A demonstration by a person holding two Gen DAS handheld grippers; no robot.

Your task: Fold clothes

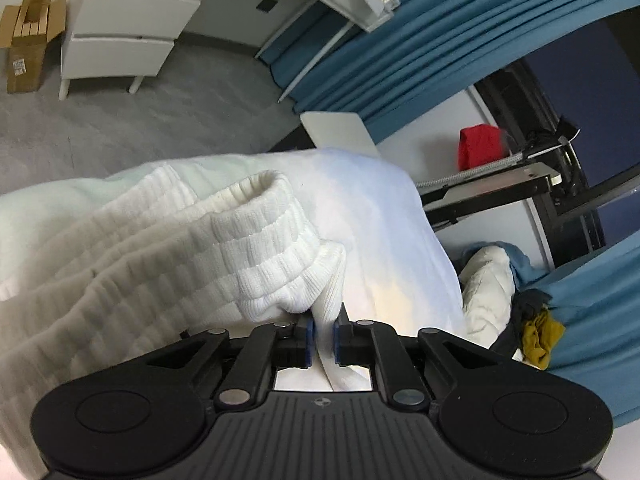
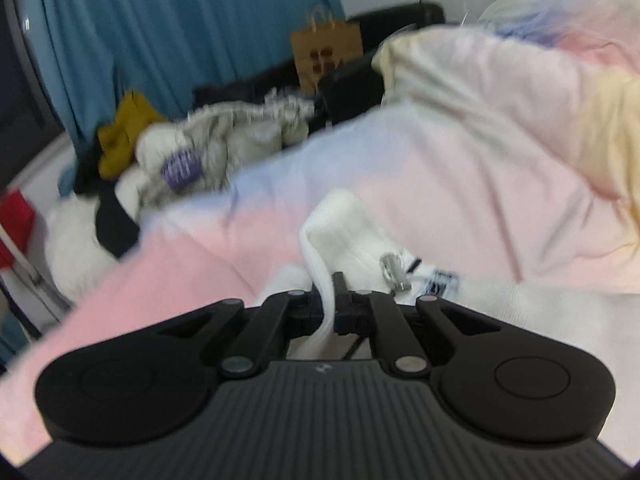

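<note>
The pastel tie-dye sweatshirt (image 2: 460, 168) is bunched up in front of both cameras, its white ribbed hem (image 1: 256, 240) curling over. The left gripper (image 1: 322, 330) pinches a fold of that white fabric, blue pads nearly together. The right gripper (image 2: 329, 300) clamps another white ribbed edge, jaws almost closed, a metal drawcord tip (image 2: 394, 274) just beside it. Beyond, a heap of clothes (image 2: 192, 152) sits before blue curtains (image 2: 160, 32); a white drawer unit (image 1: 128, 32) stands on grey floor.
</note>
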